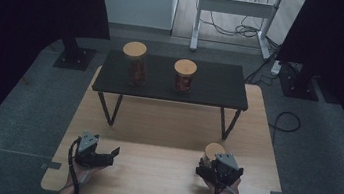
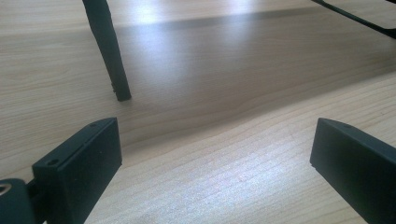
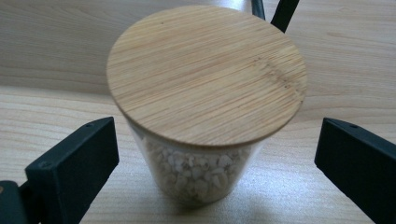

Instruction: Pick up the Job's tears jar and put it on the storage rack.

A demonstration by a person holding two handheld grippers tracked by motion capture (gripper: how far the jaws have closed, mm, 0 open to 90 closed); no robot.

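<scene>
Here, on the pale wooden table (image 1: pixel 160 171), the spread right gripper (image 3: pixel 217 154) brackets a lidded jar (image 3: pixel 205 74), left gripper (image 2: pixel 212 154) likewise spread.

Dim, dark-edged high view; soft glare on blurry close-up wood.

Three lidded jars (image 1: pixel 214 151) (two on the shelf (image 1: pixel 211 89)).
</scene>
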